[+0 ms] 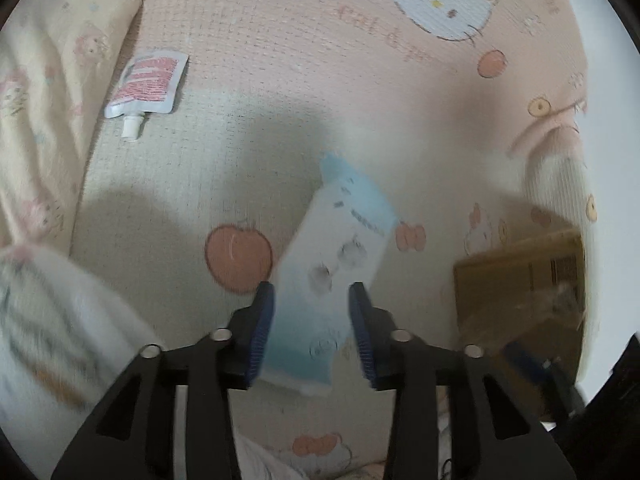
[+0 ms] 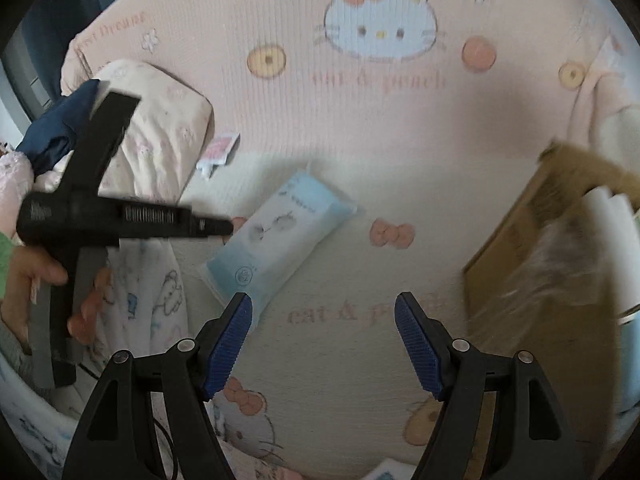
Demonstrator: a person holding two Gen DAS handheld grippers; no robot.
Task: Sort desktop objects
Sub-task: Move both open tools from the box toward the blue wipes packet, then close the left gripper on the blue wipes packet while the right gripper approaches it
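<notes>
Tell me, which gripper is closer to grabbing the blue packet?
Probably the left. The left gripper is open with the blue packet already between its fingers. The right gripper is open too, but the packet lies off beside it.

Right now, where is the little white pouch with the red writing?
In the left wrist view the white pouch lies flat at the upper left on the pink cartoon blanket, beside the cream pillow and well away from the blue tissue pack.

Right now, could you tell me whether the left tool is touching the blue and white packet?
Apart. The left wrist view shows the left tool open around the blue and white packet, with fabric visible between each pad and the packet's edges.
</notes>
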